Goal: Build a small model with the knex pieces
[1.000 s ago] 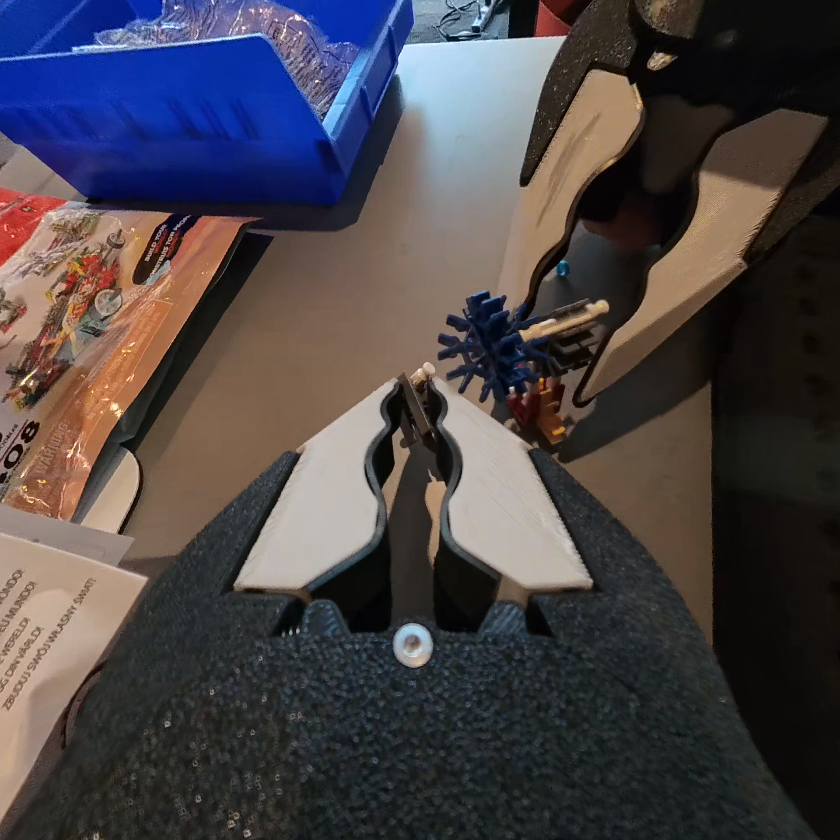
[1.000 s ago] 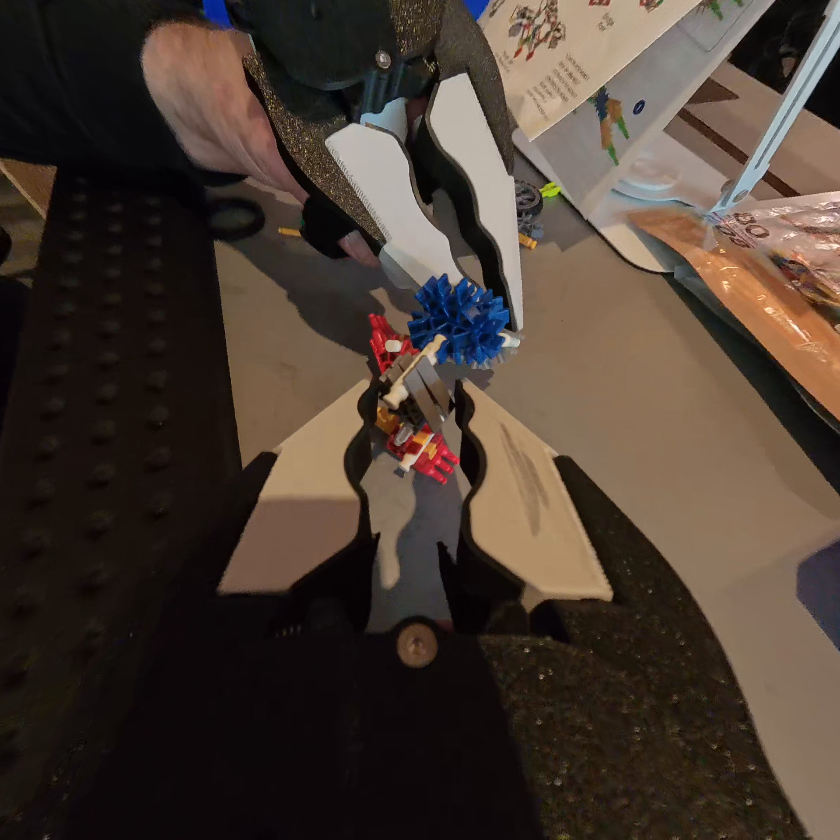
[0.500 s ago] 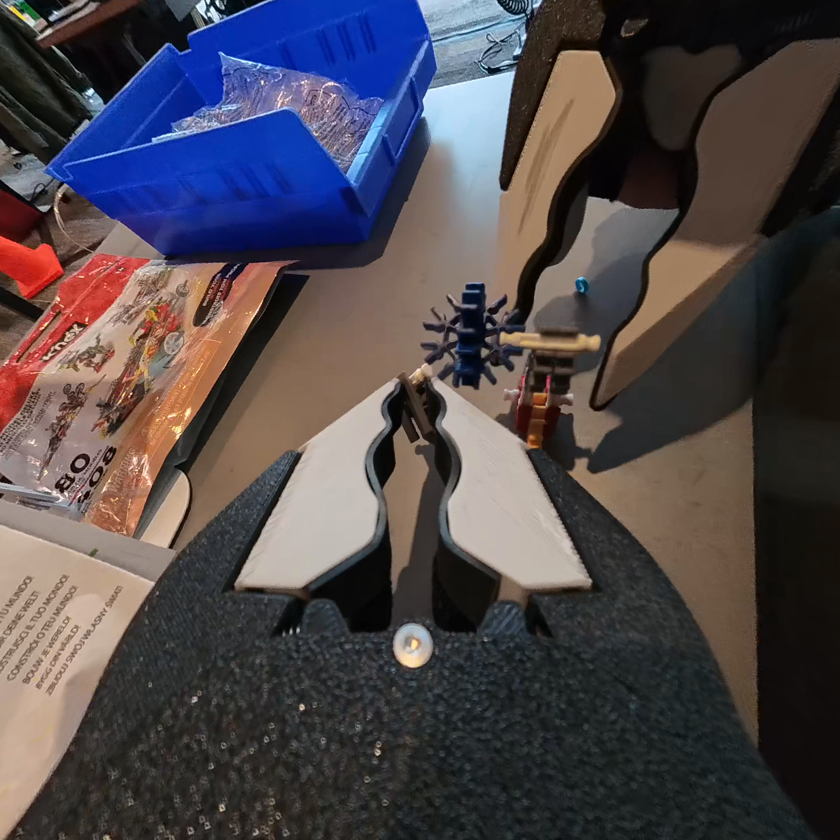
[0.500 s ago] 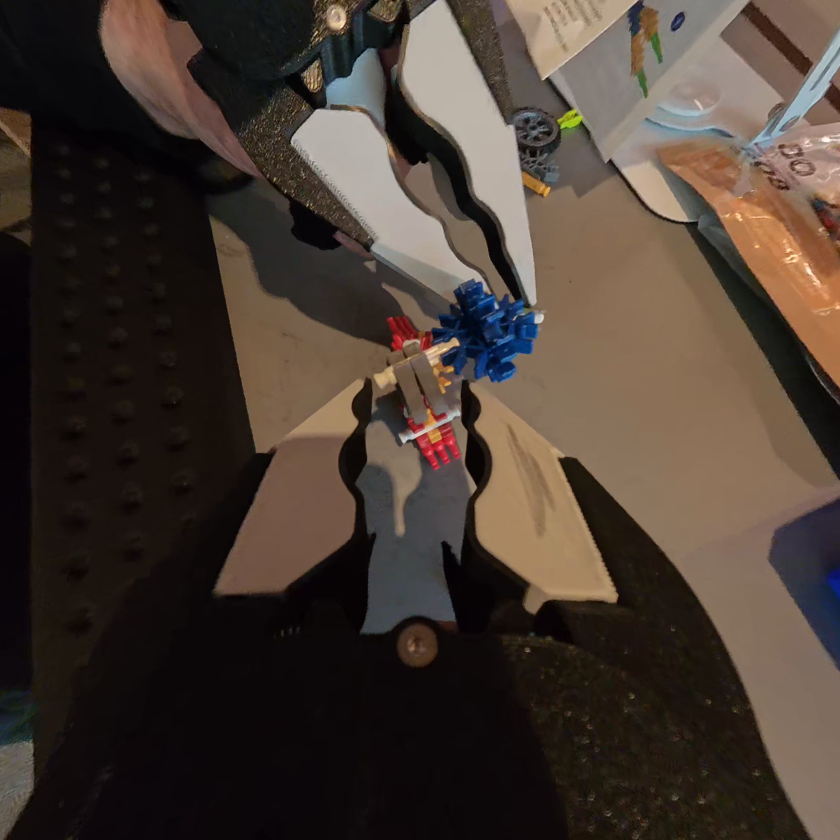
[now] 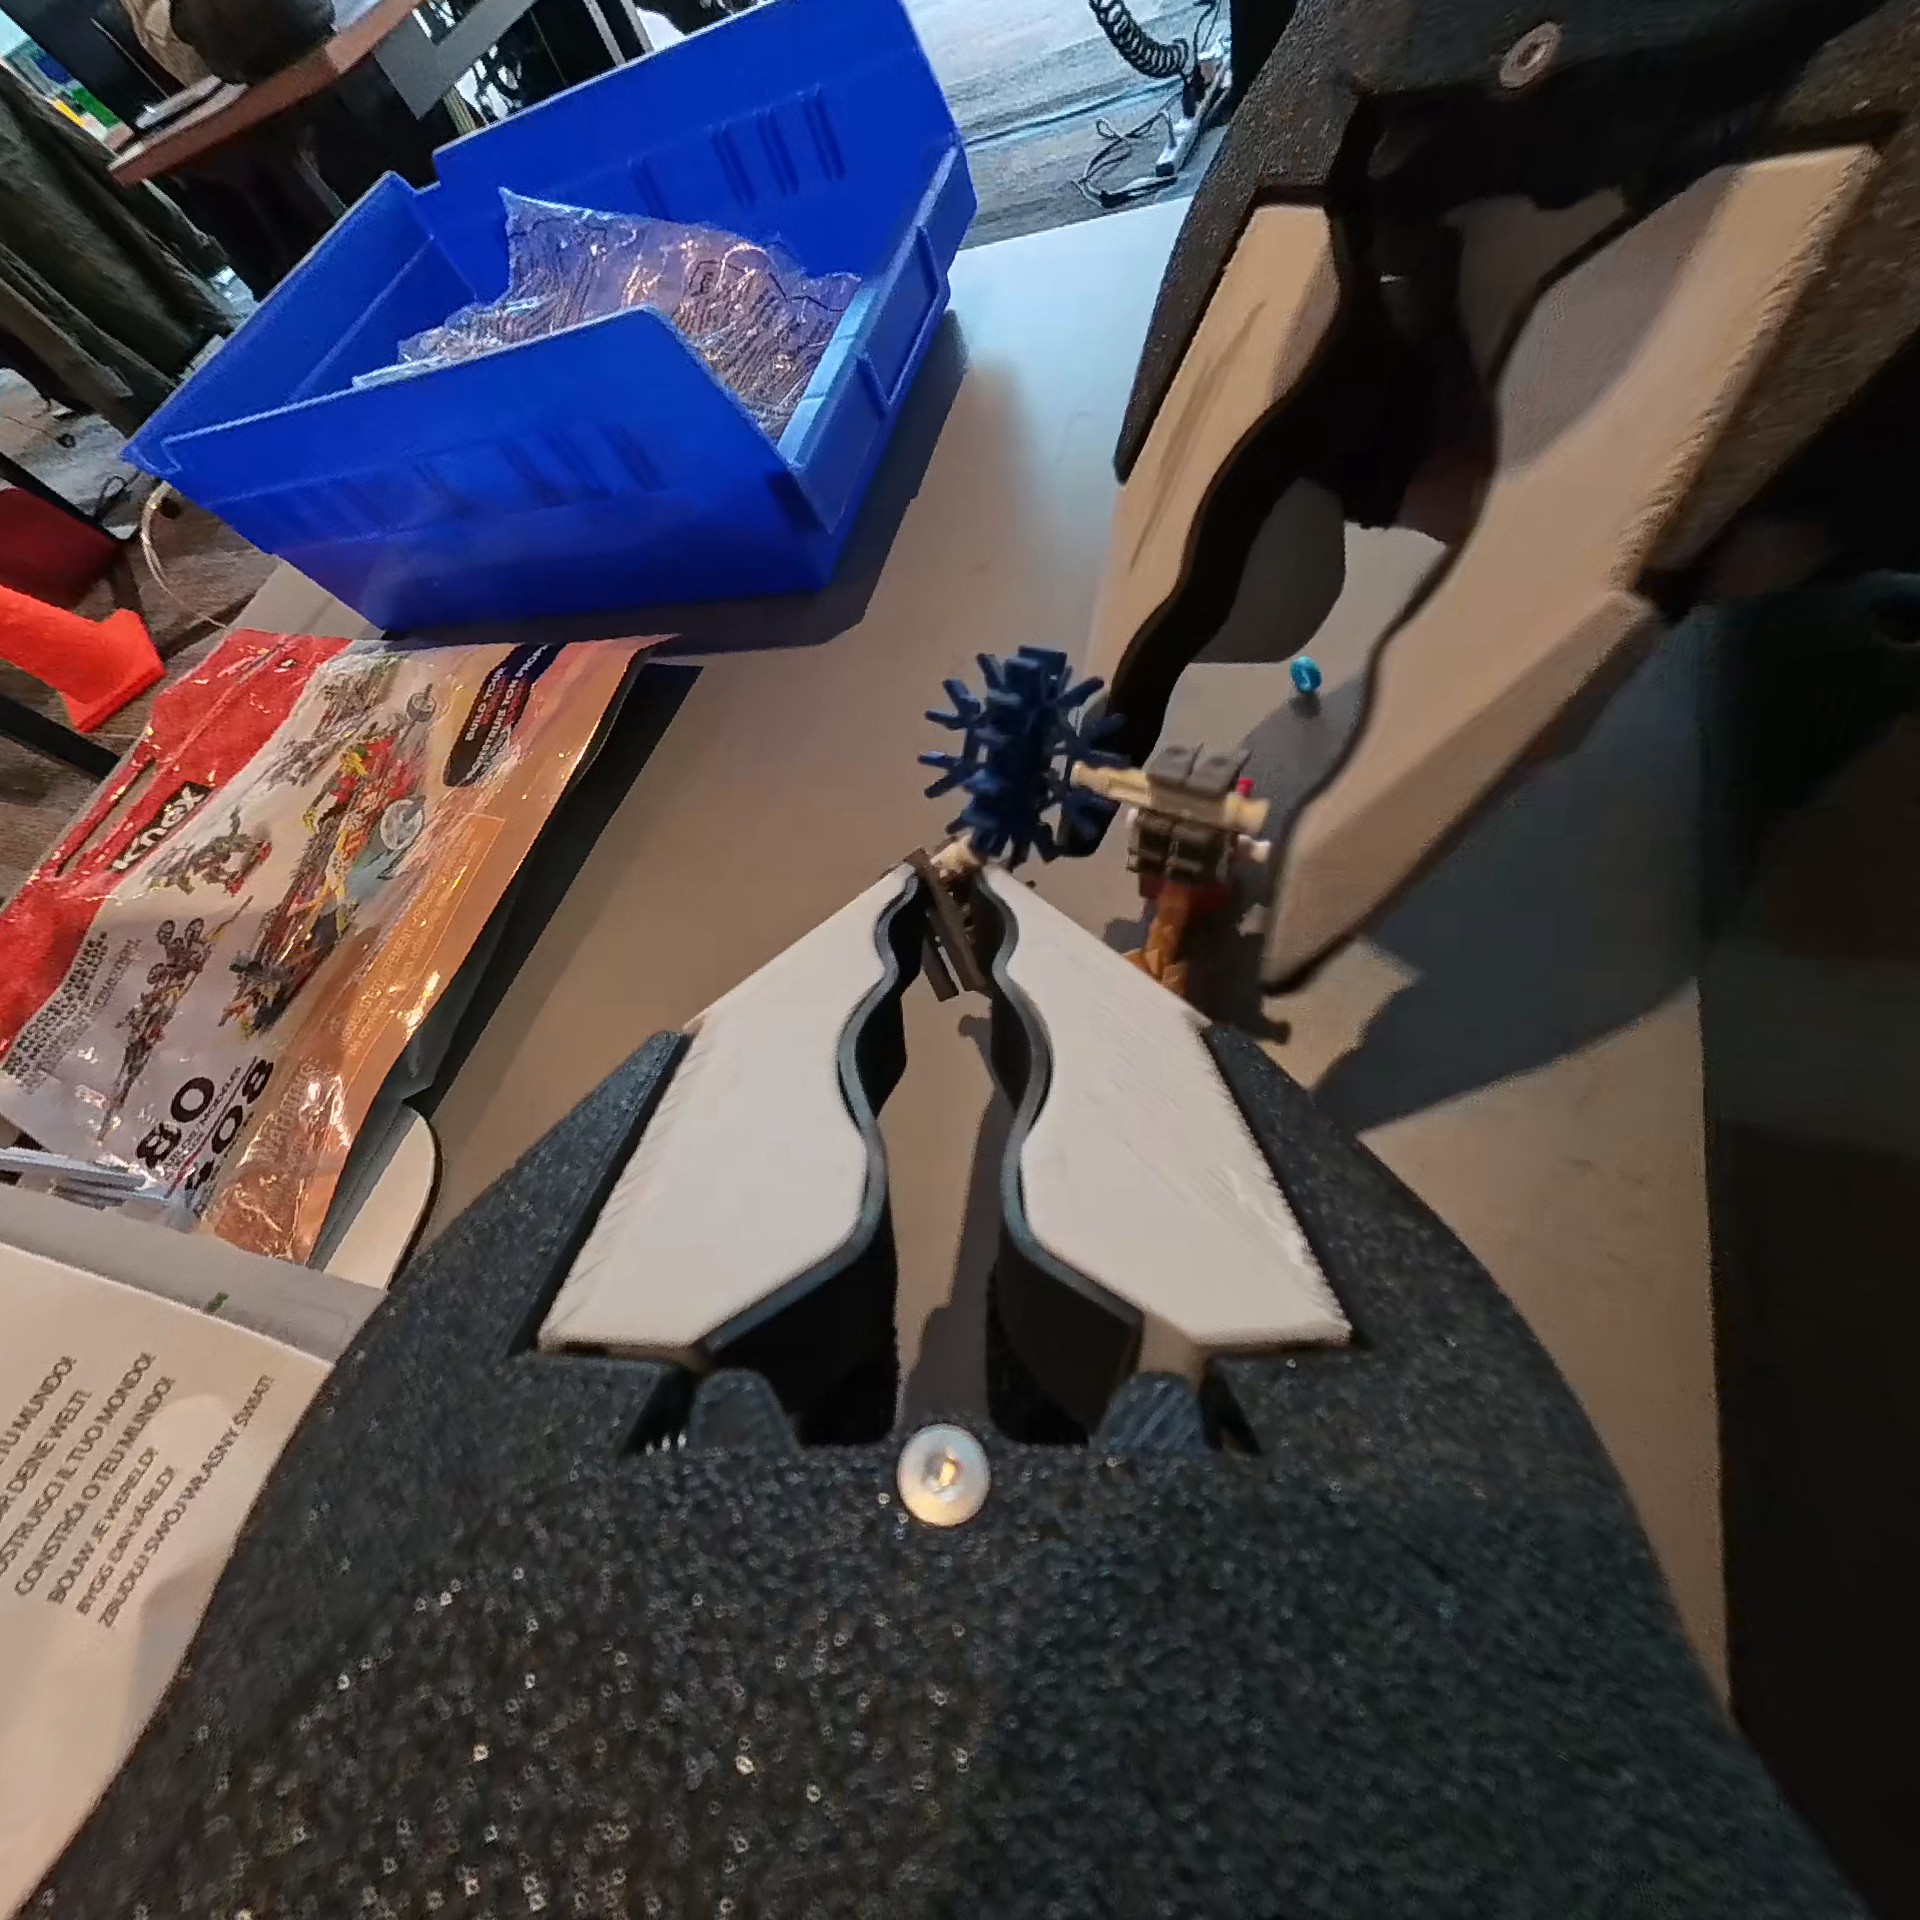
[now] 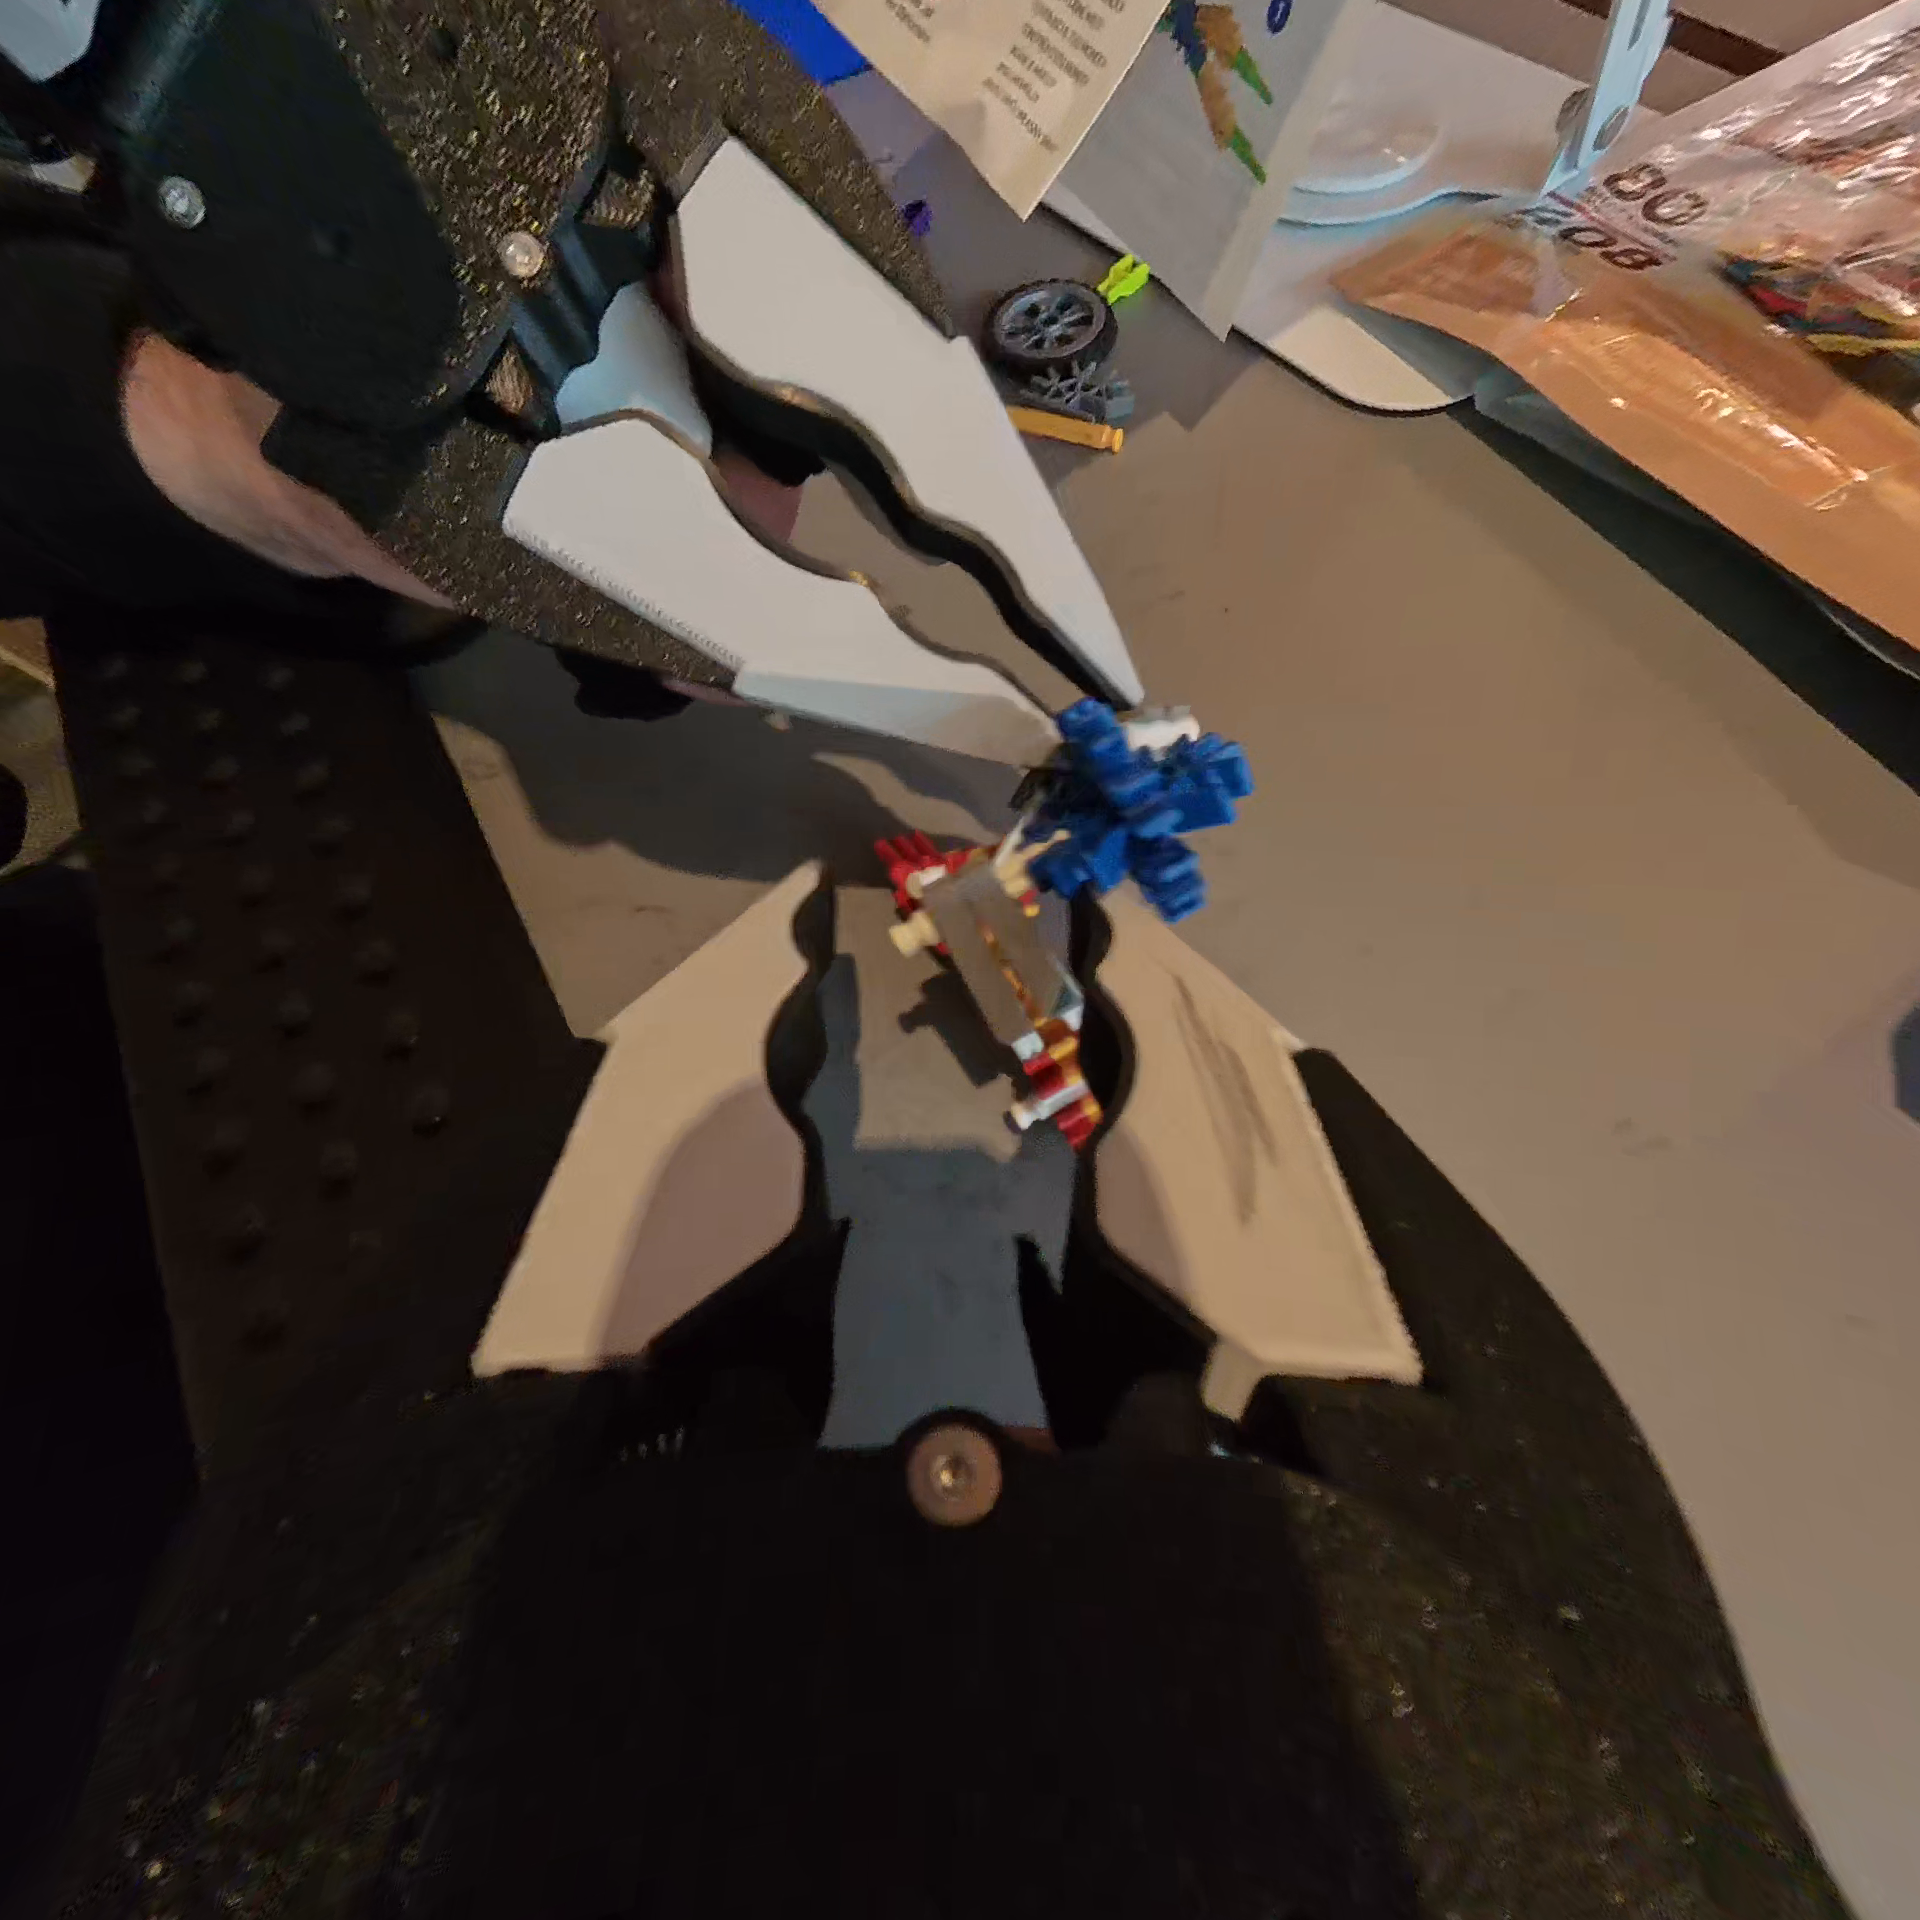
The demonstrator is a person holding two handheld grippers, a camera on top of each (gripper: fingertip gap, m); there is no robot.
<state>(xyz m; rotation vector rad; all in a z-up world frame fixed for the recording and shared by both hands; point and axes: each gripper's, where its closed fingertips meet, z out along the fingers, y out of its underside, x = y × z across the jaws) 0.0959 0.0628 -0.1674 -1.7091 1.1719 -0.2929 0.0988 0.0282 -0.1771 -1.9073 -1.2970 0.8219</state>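
Note:
A small toy build lies between the two grippers over the grey table (image 6: 1455, 831). It has a blue snowflake-shaped connector cluster (image 5: 1008, 769) (image 6: 1132, 821) on a white rod (image 5: 1107, 779), joined to grey, red and orange pieces (image 6: 997, 956) (image 5: 1190, 821). My left gripper (image 5: 948, 883) is shut on a small dark grey piece at the rod's end; it also shows in the right wrist view (image 6: 1091, 717). My right gripper (image 6: 951, 894) (image 5: 1205, 842) is open and straddles the grey and red part, which touches its right finger.
A blue bin (image 5: 520, 488) holding clear plastic bags stands at the back left. A toy package bag (image 5: 260, 894) (image 6: 1683, 343), instruction sheets (image 5: 104, 1455), a small wheel (image 6: 1051, 322), a yellow rod (image 6: 1065, 426) and a blue bead (image 5: 1304, 675) lie around. A black studded mat (image 6: 260, 1039) borders the table. Both grippers' tips are close together, under 4 cm apart. The left tips stand about 20 centimetres off the small wheel (image 6: 1051, 322).
The build has turned and now sits deeper between my right gripper's fingers. Both views have tilted, and the left gripper keeps its grip on the rod end.

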